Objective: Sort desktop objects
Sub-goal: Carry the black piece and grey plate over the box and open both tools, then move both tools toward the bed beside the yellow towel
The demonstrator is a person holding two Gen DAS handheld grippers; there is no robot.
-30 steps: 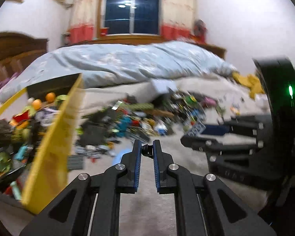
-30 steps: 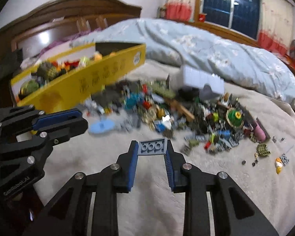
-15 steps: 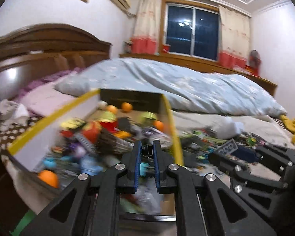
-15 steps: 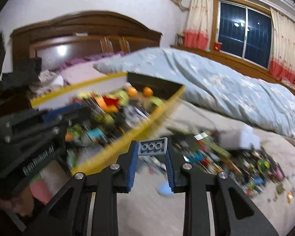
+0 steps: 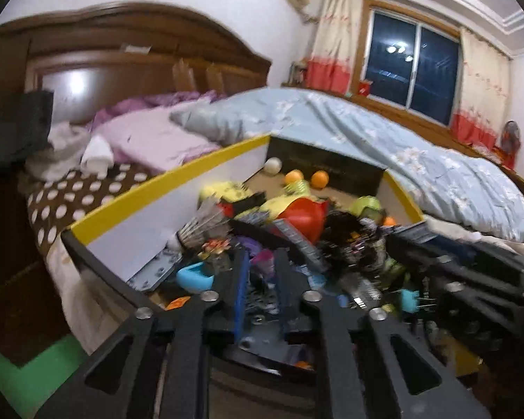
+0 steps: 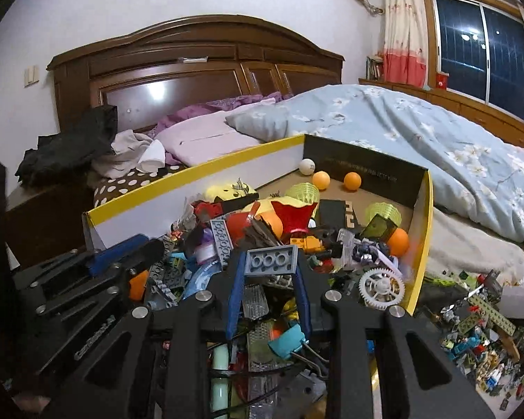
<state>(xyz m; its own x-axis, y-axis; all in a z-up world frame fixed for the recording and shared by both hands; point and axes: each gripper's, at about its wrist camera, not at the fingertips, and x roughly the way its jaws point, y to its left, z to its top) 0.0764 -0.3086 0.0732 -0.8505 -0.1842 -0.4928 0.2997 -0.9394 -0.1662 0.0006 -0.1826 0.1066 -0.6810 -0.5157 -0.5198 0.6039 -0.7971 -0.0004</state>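
Observation:
My right gripper is shut on a grey studded brick and holds it above the yellow-rimmed box, which is full of mixed toys and bricks. My left gripper hovers over the same box, its jaws a narrow gap apart; the view is blurred and nothing shows between them. The left gripper also shows at the left of the right wrist view. The right gripper also shows at the right of the left wrist view.
A pile of loose bricks and small parts lies on the beige blanket to the right of the box. Orange balls lie at the box's far end. A blue duvet, pillows and a wooden headboard stand behind.
Both grippers have swung left from the loose pile on the blanket to above the yellow box. The right gripper has kept hold of the grey brick.

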